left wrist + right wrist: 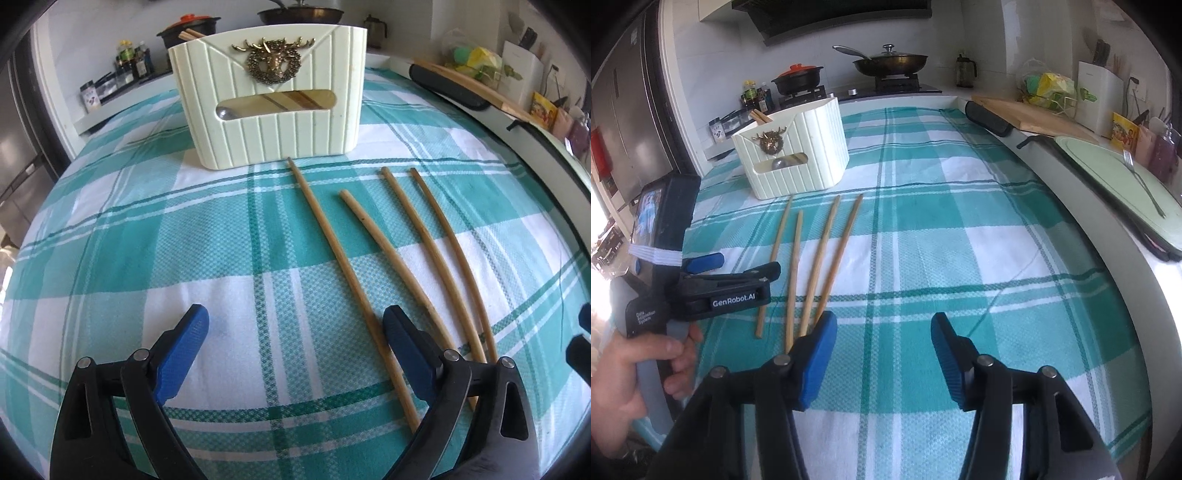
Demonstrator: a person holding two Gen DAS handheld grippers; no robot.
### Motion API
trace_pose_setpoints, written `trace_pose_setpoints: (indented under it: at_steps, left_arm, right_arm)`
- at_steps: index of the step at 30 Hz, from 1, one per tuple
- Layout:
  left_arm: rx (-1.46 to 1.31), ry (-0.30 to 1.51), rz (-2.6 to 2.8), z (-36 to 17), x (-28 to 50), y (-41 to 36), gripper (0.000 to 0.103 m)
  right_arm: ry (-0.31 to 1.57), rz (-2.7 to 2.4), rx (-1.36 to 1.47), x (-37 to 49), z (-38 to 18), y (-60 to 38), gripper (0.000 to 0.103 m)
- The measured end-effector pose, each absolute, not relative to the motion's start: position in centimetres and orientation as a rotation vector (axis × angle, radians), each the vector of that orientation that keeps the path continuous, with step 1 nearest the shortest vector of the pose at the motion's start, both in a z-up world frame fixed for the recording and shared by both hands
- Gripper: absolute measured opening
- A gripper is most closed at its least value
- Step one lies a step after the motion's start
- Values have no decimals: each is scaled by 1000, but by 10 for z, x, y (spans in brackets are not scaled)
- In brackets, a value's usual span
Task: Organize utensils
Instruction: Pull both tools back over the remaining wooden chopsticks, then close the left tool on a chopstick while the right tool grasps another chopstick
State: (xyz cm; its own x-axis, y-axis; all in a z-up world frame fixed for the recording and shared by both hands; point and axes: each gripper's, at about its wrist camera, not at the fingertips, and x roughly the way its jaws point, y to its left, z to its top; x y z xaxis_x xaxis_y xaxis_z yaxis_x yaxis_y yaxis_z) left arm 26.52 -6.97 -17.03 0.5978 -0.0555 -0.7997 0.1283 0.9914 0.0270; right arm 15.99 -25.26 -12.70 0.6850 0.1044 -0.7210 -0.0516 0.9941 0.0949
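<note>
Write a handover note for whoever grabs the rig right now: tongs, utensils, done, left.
Left tongs: open, empty, low over the cloth beside the loose chopsticks.
Right tongs: open, empty, just right of them.
Four chopsticks lie side by side on the checked tablecloth, in front of the cream holder.
Done: the holder already has chopstick ends poking out the top and a spoon visible through its window.
Left: put the four chopsticks in the holder.
</note>
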Motion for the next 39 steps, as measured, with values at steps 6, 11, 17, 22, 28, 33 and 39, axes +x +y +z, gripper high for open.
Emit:
trace_pose_setpoints:
  at_steps: [6, 11, 17, 22, 28, 33, 39]
  left_arm:
    - [90, 910, -134, -167, 258, -65, 74]
    - [116, 899, -171, -165, 253, -70, 42]
    - [123, 899, -200, -166, 250, -73, 4]
    - [111, 907, -207, -164, 241, -62, 4]
    - [115, 932, -243, -162, 206, -38, 4]
    - [129, 970, -265, -162, 182, -22, 5]
    - [88, 997, -351, -153, 203, -18, 50]
  right_arm:
    - [870, 178, 58, 219, -138, -232, 28]
    - [946, 242, 99, 261, -155, -223, 18]
    - [986, 234, -20, 269, -162, -205, 11]
    - [1000, 192, -32, 255, -161, -214, 7]
    - [1022, 186, -55, 215, -160, -227, 7]
    - [1063, 185, -69, 185, -159, -237, 7]
    - [1095, 222, 2, 194, -157, -247, 21]
